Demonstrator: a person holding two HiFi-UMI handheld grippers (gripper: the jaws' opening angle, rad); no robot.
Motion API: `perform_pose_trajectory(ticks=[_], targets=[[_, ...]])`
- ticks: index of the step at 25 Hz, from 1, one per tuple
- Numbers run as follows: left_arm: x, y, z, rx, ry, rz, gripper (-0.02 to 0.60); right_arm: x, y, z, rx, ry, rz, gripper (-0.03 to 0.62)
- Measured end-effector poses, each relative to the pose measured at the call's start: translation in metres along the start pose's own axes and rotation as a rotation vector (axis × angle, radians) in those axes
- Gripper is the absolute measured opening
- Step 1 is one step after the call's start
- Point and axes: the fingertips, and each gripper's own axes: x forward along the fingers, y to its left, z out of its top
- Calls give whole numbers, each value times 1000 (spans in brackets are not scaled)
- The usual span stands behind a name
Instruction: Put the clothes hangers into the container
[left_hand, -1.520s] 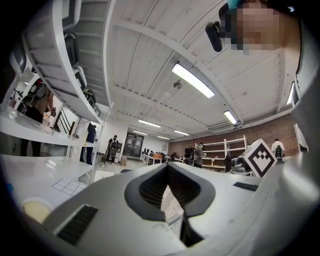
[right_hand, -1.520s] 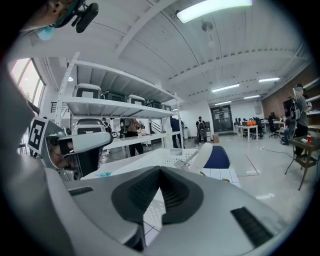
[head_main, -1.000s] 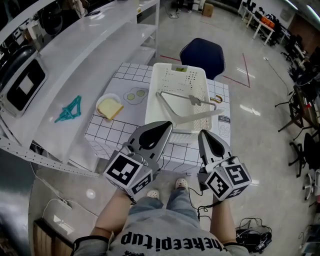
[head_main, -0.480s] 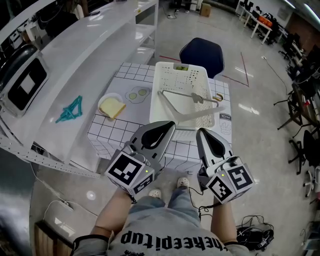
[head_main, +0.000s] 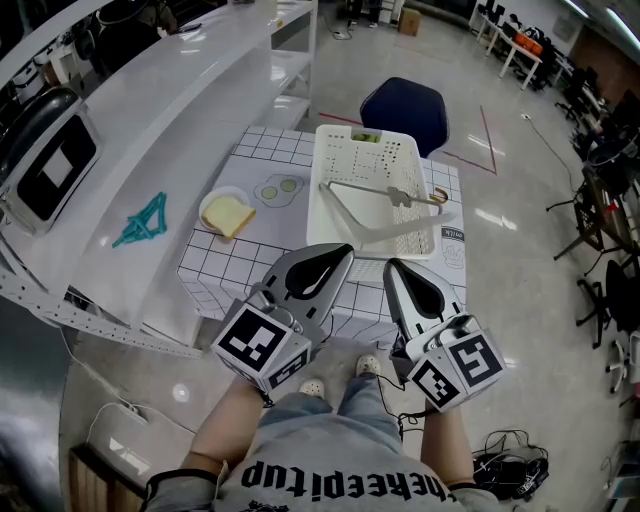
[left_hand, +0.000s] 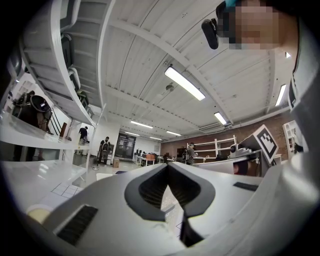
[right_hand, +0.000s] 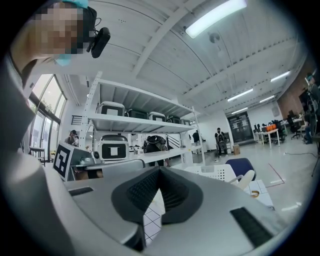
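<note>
A white perforated container (head_main: 352, 158) stands on the small grid-patterned table (head_main: 220, 262). A pale clothes hanger (head_main: 385, 232) lies inside and across it, its brown hook (head_main: 438, 197) over the right rim. Both grippers hover level at the table's near edge, well short of the container. My left gripper (head_main: 346, 250) is shut with nothing in it, and its tips meet in the left gripper view (left_hand: 167, 166). My right gripper (head_main: 388, 266) is shut and empty too; its tips (right_hand: 160, 169) touch, with the container (right_hand: 216, 174) beyond them.
A plate with toast (head_main: 229, 213) and a fried-egg print lie on the table's left part. A long white counter (head_main: 150, 150) at left carries a teal object (head_main: 140, 221) and a microwave (head_main: 45, 160). A dark blue chair (head_main: 404, 110) stands behind the table.
The right gripper has shifted a little left and up toward the left one. The left gripper has hardly moved. Both stayed shut.
</note>
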Motion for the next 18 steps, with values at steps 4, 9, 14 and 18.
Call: perform_pose_trajectory(ticks=[4, 9, 14, 18], targets=[[-2, 0, 0, 0, -1, -8, 21, 1, 5, 1, -3, 0, 3, -3], [-3, 0, -1, -5, -4, -18, 21, 2, 9, -1, -7, -1, 1, -3], [-4, 1, -3, -10, -5, -27, 21, 2, 11, -1, -10, 1, -6, -3], [-3, 1, -3, -12, -4, -32, 21, 2, 11, 0, -11, -1, -9, -3]])
